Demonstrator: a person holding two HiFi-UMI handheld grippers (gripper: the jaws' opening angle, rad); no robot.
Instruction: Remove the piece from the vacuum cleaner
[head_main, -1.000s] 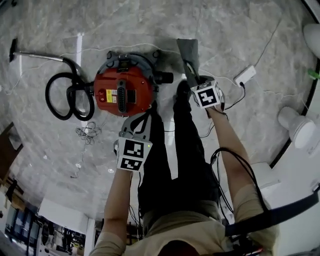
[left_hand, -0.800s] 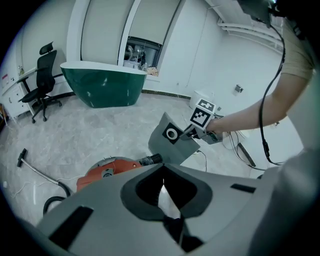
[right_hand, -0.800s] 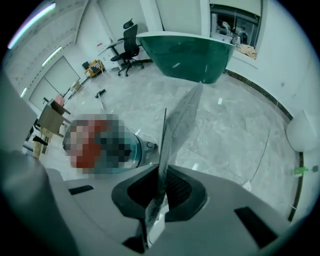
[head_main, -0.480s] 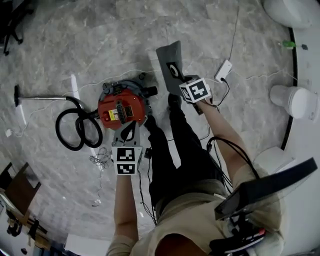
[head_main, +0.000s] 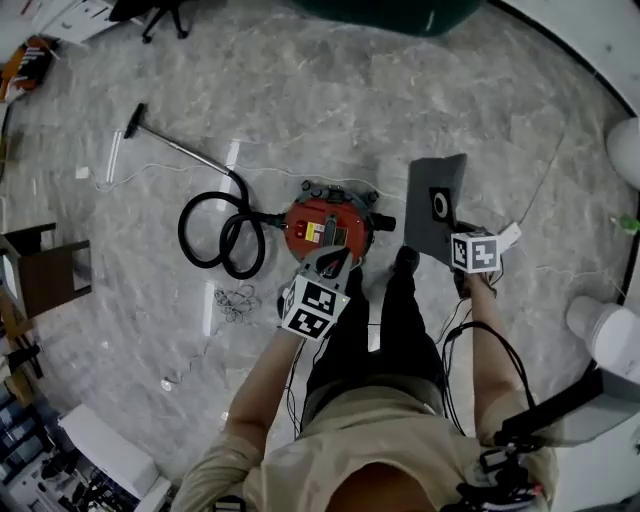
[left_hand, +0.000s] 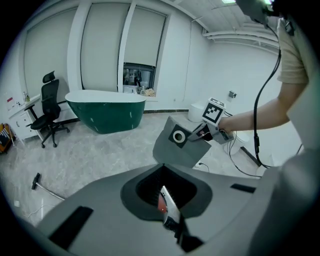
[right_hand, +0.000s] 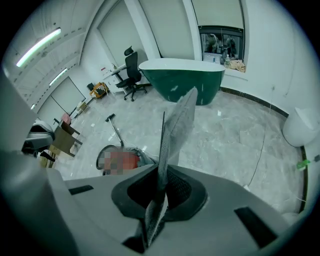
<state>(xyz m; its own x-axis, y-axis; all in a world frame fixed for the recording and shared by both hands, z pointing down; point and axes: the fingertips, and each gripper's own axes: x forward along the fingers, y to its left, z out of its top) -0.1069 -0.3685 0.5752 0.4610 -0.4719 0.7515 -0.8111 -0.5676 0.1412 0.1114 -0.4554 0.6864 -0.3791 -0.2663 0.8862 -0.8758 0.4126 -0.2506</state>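
The red vacuum cleaner (head_main: 325, 228) stands on the marble floor, its black hose (head_main: 218, 238) looped to the left and the wand (head_main: 175, 148) lying beyond. My right gripper (head_main: 452, 238) is shut on a flat grey dust bag (head_main: 433, 205) with a round collar, held in the air to the right of the vacuum. The right gripper view shows the bag (right_hand: 177, 130) edge-on, pinched in my right gripper (right_hand: 162, 197). My left gripper (head_main: 333, 262) hovers above the vacuum's near side. Its jaws stand together and I see nothing held in my left gripper (left_hand: 167, 200). From there the bag (left_hand: 180, 142) hangs ahead.
A green bathtub (left_hand: 105, 107) and an office chair (left_hand: 50, 110) stand at the far side. A white power adapter (head_main: 508, 236) with cables lies near my right foot. A coil of wire (head_main: 237, 297) lies left of my legs. A white fixture (head_main: 610, 335) is at right.
Both grippers have risen well above the floor. The grey bag, still gripped on the right, came up and away from the vacuum, which now looks smaller and farther below.
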